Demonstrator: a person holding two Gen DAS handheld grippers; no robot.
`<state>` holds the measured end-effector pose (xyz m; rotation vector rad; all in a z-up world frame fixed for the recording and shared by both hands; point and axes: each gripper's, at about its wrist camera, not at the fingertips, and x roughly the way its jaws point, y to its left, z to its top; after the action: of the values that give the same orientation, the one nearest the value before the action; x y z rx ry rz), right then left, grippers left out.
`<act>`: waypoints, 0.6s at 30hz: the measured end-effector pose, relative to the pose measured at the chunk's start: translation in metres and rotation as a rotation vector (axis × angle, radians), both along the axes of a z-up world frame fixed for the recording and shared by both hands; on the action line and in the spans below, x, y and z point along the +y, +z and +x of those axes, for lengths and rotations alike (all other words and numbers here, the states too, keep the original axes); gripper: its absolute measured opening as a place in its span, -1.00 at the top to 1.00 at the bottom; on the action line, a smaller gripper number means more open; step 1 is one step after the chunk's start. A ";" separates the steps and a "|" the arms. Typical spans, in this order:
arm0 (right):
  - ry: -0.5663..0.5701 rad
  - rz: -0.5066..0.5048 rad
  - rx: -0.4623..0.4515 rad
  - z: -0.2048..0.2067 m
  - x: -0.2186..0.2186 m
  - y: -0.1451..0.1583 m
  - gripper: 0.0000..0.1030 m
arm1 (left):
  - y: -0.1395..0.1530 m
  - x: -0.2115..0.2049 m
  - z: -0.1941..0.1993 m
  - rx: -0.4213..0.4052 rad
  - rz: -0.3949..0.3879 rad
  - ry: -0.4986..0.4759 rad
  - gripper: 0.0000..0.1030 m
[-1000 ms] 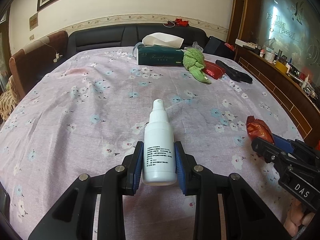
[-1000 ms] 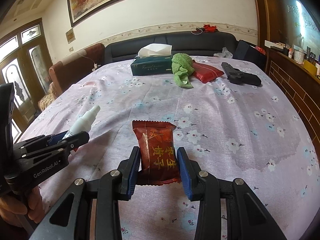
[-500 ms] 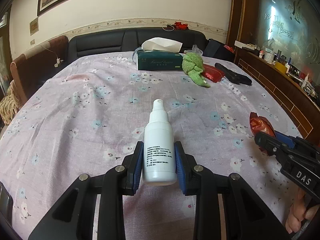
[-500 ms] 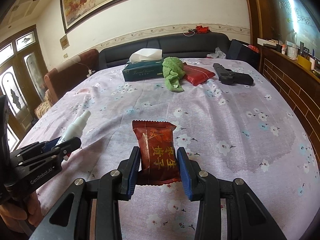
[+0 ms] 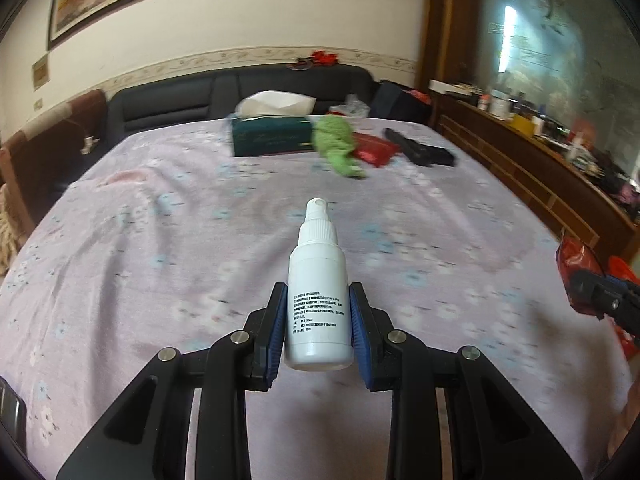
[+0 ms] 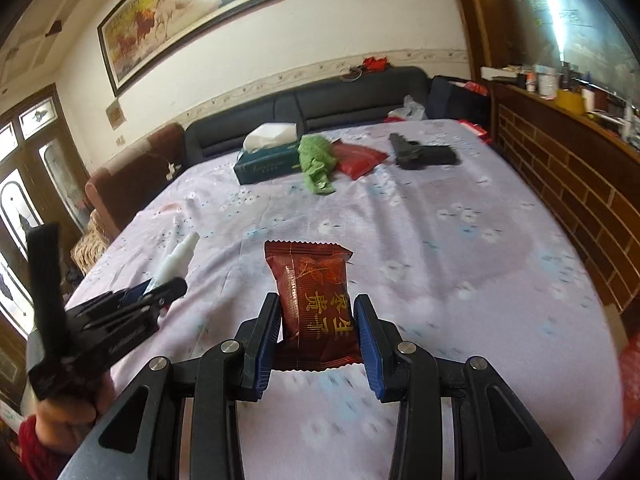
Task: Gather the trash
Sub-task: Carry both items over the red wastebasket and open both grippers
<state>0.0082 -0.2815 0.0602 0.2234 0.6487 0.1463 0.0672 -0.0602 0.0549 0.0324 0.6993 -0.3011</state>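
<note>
My left gripper (image 5: 318,324) is shut on a white spray bottle (image 5: 318,292), nozzle pointing forward, held above the flowered lilac tablecloth (image 5: 160,240). My right gripper (image 6: 318,328) is shut on a dark red snack packet (image 6: 316,300) with gold characters, also held above the cloth. The right gripper and its packet (image 5: 576,268) show at the right edge of the left wrist view. The left gripper with the bottle (image 6: 176,260) shows at the left of the right wrist view.
At the far end lie a green tissue box (image 6: 266,164), a green cloth (image 6: 318,160), a red pouch (image 6: 360,158) and a black toy pistol (image 6: 422,156). A black sofa (image 6: 320,100) stands behind, and a wooden counter (image 6: 568,152) runs along the right.
Both grippers have risen and drawn back from the table with their objects still held; the view now tilts up and the far items look farther off.
</note>
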 end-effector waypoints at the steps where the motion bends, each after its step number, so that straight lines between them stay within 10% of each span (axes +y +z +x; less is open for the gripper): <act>1: -0.006 0.001 -0.004 -0.012 -0.007 0.003 0.21 | 0.002 -0.005 -0.006 0.006 -0.013 -0.020 0.45; 18: -0.213 0.150 -0.030 -0.148 -0.139 -0.001 0.21 | 0.033 -0.157 -0.133 0.033 -0.043 -0.374 0.44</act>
<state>-0.1394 -0.4204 0.0595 0.4324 0.5808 -0.0065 -0.0661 -0.2170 0.0881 0.1179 0.7180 -0.6763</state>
